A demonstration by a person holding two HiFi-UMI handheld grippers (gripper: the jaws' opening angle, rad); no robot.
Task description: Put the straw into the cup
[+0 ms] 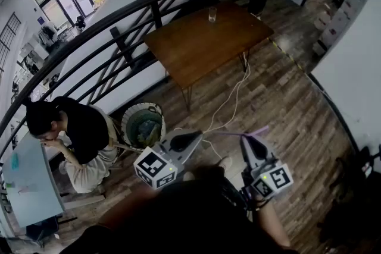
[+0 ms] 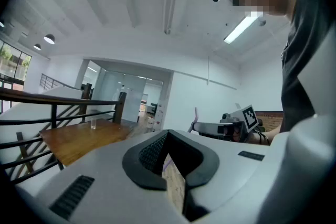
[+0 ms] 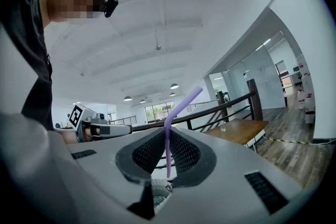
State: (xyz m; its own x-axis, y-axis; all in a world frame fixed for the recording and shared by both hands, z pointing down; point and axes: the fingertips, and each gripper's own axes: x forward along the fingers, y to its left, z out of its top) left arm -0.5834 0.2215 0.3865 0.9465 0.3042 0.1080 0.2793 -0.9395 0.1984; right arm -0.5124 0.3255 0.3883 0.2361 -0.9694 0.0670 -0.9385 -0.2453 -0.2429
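Note:
The clear glass cup (image 1: 212,13) stands far off at the far edge of a brown wooden table (image 1: 196,47). Near my body, my right gripper (image 1: 244,140) is shut on a purple bendy straw (image 1: 259,129). In the right gripper view the straw (image 3: 168,139) rises upright between the jaws, bent top leaning right; the cup (image 3: 223,126) is small in the distance. My left gripper (image 1: 198,137) is held beside it, jaws together with nothing in them. From the left gripper view (image 2: 167,153) the cup (image 2: 93,124) sits on the table (image 2: 79,140).
A black curved railing (image 1: 119,12) runs behind the table. White cables (image 1: 229,104) trail over the wooden floor. A round basket (image 1: 143,124) and a seated person (image 1: 77,134) at a desk are at the left. A white wall (image 1: 351,68) stands at the right.

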